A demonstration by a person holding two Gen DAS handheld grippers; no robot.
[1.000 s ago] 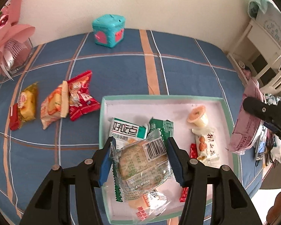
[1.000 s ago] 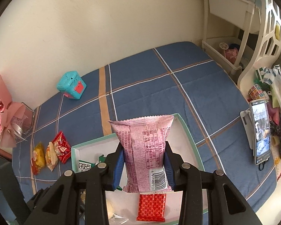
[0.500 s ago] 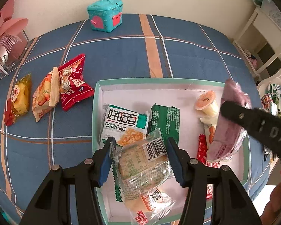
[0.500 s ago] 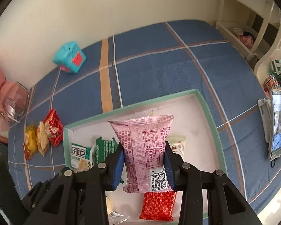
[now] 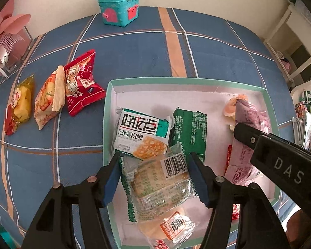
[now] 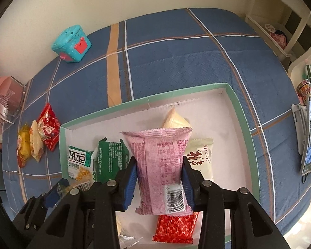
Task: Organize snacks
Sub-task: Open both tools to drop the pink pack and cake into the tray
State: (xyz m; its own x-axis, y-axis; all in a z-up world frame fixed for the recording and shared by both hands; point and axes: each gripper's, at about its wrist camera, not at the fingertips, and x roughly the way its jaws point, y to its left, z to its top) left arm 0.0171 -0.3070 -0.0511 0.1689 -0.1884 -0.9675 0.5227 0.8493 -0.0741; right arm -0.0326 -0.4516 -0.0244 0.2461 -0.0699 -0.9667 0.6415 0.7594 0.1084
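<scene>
A mint-rimmed white tray (image 5: 176, 81) (image 6: 134, 103) lies on a blue plaid cloth. My left gripper (image 5: 154, 156) points down over its near left part. Its jaws are opening, and a clear biscuit packet (image 5: 161, 182) sits between them with the left pad just off it. My right gripper (image 6: 159, 159) is over the tray's right half. Its jaws are opening too, but the pads still touch a pink snack packet (image 6: 159, 145) (image 5: 252, 116). In the tray lie a white-green packet (image 5: 140, 132), a green packet (image 5: 190, 128), a jelly cup (image 5: 230, 108) and a red packet (image 6: 176, 228).
Left of the tray, a yellow (image 5: 20, 103), an orange (image 5: 49, 97) and a red snack packet (image 5: 80, 87) lie in a row. A teal box (image 5: 120, 8) stands by the wall and a pink bouquet (image 5: 6, 41) at far left. A white shelf (image 5: 296, 47) and a phone (image 6: 310, 134) flank the right edge.
Both grippers have come down closer to the tray. The right one has brought the pink packet in over its right half. The left pads now stand a little wider around the clear packet.
</scene>
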